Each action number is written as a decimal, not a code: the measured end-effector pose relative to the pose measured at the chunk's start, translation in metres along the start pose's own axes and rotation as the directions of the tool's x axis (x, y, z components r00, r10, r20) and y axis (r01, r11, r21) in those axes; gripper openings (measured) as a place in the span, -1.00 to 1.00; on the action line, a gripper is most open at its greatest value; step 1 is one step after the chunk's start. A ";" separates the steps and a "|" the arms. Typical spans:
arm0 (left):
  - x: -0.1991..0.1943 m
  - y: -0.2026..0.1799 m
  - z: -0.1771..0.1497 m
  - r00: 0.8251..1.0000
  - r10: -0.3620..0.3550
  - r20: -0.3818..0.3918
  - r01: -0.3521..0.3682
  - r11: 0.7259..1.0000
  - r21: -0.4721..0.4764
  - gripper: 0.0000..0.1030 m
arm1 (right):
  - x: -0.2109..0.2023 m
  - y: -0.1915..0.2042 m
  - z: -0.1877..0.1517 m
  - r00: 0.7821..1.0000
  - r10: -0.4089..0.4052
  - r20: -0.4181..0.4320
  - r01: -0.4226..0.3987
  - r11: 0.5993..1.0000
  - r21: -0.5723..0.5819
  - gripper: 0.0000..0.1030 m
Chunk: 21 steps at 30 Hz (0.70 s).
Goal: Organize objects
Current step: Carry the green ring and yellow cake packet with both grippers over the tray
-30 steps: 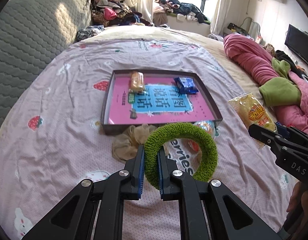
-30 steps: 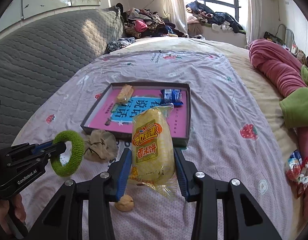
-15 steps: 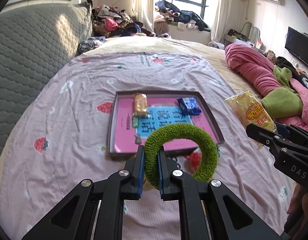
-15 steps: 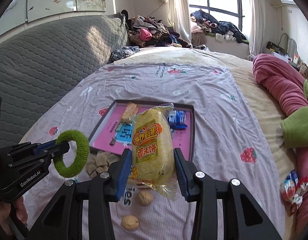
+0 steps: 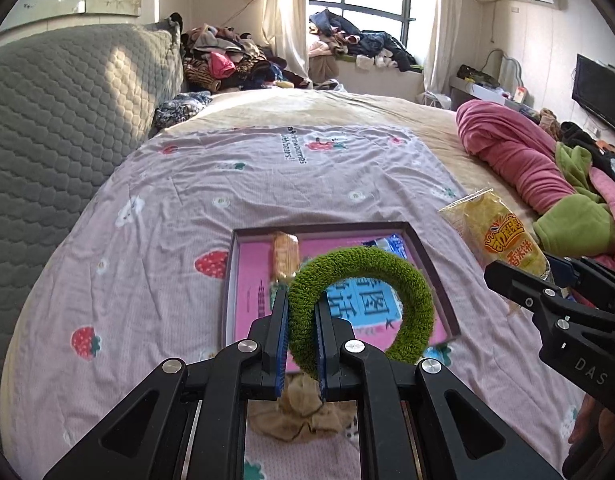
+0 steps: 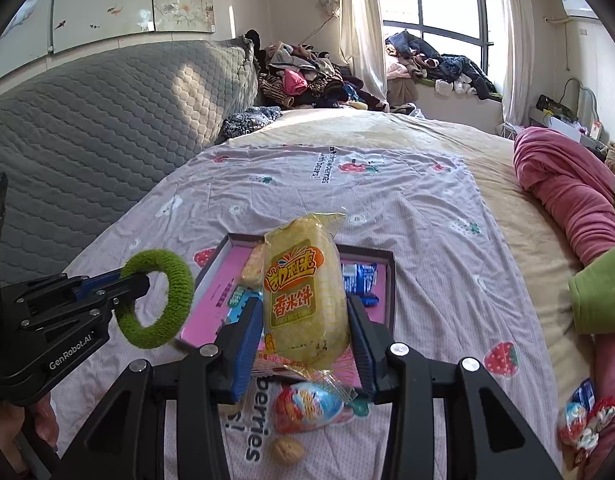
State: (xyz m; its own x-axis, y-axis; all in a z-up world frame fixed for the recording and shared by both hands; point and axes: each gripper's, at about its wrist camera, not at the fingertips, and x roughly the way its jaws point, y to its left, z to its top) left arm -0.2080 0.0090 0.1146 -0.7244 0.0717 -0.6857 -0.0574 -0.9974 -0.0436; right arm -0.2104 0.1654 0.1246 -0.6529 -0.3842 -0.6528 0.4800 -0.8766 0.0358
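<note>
Both tools have risen over the shallow box (image 6: 388, 276): your left tool (image 5: 300, 320) clamps the green ring (image 5: 411, 300), right tool (image 6: 305, 320) clamps the rice-cracker packet (image 6: 303, 292). Lower each, probably onto bare pink floor, before releasing.

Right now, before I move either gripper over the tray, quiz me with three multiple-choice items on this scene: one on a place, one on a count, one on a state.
1. Where is the blue snack packet?
A. inside the tray
B. on the pink blanket
C. in the left gripper

2. How many packets lie inside the tray?
A. none
B. two
C. five

3. What is the state of the right gripper?
A. open and bare
B. shut on the green ring
C. shut on the yellow rice cracker bag

Answers:
1. A, it lies at the tray's far right corner.
2. B, the blue packet and an orange biscuit packet.
3. C, the bag is pinched between its fingers; the left gripper holds the green ring.
</note>
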 end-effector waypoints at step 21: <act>0.110 0.011 0.005 0.999 0.004 -0.055 -0.006 0.999 -0.035 -0.77 | 0.093 -0.016 0.008 0.999 0.035 -0.011 -0.035 0.999 0.025 -0.17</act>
State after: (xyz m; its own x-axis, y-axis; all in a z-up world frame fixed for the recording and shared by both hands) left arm -0.2921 0.0056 0.0422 -0.6861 0.0671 -0.7244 -0.0291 -0.9975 -0.0648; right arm -0.2831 0.1419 0.0693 -0.6294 -0.4115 -0.6593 0.4874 -0.8697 0.0775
